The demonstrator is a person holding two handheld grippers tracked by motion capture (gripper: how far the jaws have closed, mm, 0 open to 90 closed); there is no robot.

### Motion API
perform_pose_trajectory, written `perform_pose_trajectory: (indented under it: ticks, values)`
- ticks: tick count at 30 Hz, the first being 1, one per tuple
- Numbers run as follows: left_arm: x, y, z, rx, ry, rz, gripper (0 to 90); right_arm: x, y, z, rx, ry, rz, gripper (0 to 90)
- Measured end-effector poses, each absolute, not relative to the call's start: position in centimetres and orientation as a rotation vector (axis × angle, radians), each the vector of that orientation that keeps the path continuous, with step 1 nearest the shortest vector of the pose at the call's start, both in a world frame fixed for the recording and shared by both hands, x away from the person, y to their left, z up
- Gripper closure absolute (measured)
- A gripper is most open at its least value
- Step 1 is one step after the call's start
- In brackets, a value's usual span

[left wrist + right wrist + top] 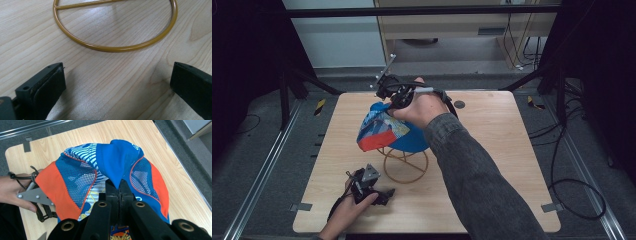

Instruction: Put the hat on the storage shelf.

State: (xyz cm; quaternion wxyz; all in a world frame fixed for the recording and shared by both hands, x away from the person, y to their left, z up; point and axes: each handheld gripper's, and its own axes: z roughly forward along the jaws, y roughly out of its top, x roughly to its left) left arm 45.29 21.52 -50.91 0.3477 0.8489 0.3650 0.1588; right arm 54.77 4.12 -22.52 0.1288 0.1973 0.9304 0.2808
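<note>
Mostly blue cap [110, 162], orange mesh panels, pinched by right gripper [119, 185]

No words, numbers or brand names can be read anywhere in these pictures. The blue, orange and white cloth cap with mesh panels [105, 170] has stripes and a yellow drawing printed on it, and some pale marks near its top edge, but they are too small and folded to read. The light wooden table [492, 150] has no label or sign on it.
</note>
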Motion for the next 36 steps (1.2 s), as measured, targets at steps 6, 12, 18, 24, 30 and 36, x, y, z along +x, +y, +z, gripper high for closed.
perform_pose_trajectory:
  ticks: [6,12,18,24,30,36]
  values:
    - [45.28,21.5,-50.9,2.203,0.948,0.414,0.0,54.72,4.58,-22.45,0.552,2.707,0.821,89.4]
    - [45.27,21.47,-50.9,2.203,0.948,0.414,0.0,54.78,4.48,-22.75,0.561,2.697,0.837,88.5]
    - [45.28,21.46,-50.91,2.202,0.945,0.409,0.0,54.7,4.5,-22.88,0.545,2.7,0.849,86.2]
    - [45.27,21.43,-50.91,2.201,0.946,0.411,0.0,54.59,4.26,-22.87,0.551,2.704,0.834,80.6]
    - [45.27,21.43,-50.91,2.202,0.946,0.411,0.0,54.62,4.25,-22.89,0.551,2.707,0.835,78.5]
    - [45.27,21.43,-50.91,2.202,0.946,0.411,0.0,54.57,4.11,-22.92,0.553,2.707,0.837,72.6]
